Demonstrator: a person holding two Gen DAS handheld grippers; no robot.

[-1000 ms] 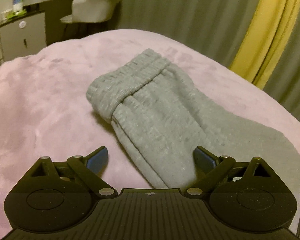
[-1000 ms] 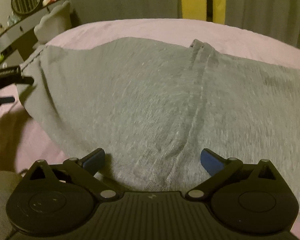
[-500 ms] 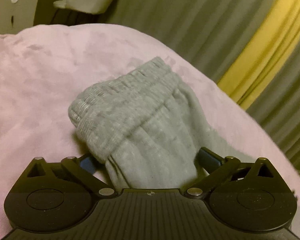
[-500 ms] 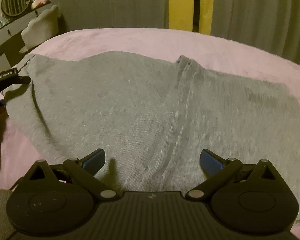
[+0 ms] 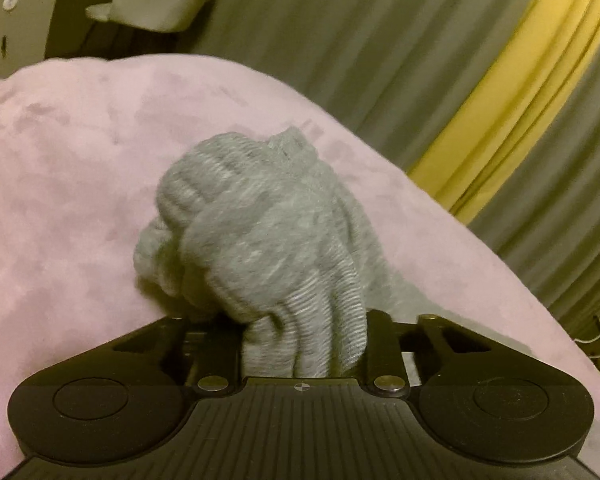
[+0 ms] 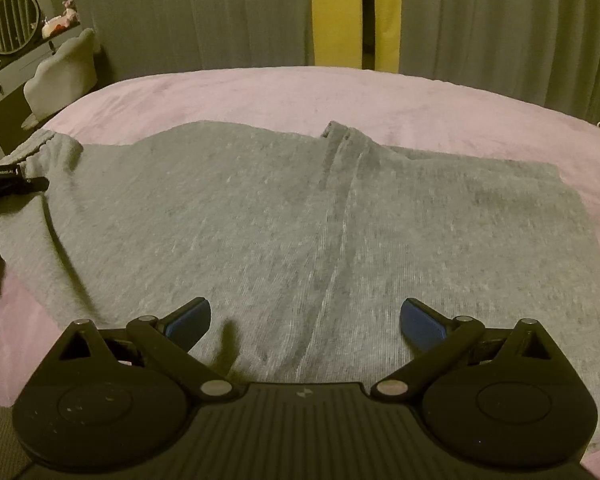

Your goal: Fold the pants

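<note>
L fingers [image 5: 380, 344] have just been closing, now clamped on bunched waistband of grey pants [image 6: 300, 220] on the bed [image 6: 260, 92]; R gripper [image 6: 305, 322] fingers apart above fabric. Lift waistband evenly w/o dragging; R should pin cloth.

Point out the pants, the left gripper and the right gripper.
pants [image 6: 300, 220], right wrist view, flat middle by the seam
left gripper [image 5: 304, 344], left wrist view, between fingertips
right gripper [image 6: 306, 320], right wrist view, between fingertips

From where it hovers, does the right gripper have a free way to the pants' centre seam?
Probably yes. The right gripper hangs open right above the grey pants, and the centre seam runs up between its jaws with nothing over it. The left gripper, shut on the waistband, is far off at the side.
</note>
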